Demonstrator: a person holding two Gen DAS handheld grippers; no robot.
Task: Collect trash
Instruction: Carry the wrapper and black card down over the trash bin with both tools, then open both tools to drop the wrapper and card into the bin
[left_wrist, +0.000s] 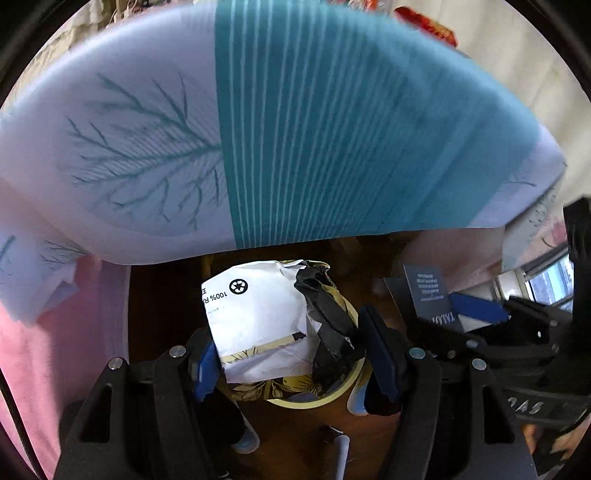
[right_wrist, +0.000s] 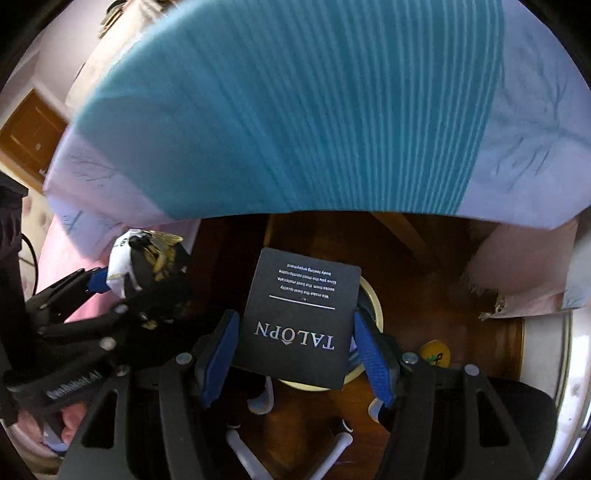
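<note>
My left gripper (left_wrist: 291, 350) is shut on a crumpled white and black wrapper (left_wrist: 266, 321) with a recycling mark, held above a round yellow-rimmed bin (left_wrist: 314, 400) on the wooden floor. My right gripper (right_wrist: 295, 347) is shut on a flat black TALOPN card box (right_wrist: 299, 317), also above the bin (right_wrist: 373, 299). In the left wrist view the right gripper and black box (left_wrist: 432, 295) sit to the right. In the right wrist view the left gripper with the wrapper (right_wrist: 125, 266) sits to the left.
A bed with a teal-striped white duvet (left_wrist: 314, 129) overhangs close ahead in both views. A pink sheet (left_wrist: 55, 350) hangs at the left. Dark wooden floor (right_wrist: 424, 306) lies below, with a small yellow object (right_wrist: 436, 352) and white shoes (right_wrist: 258, 402) on it.
</note>
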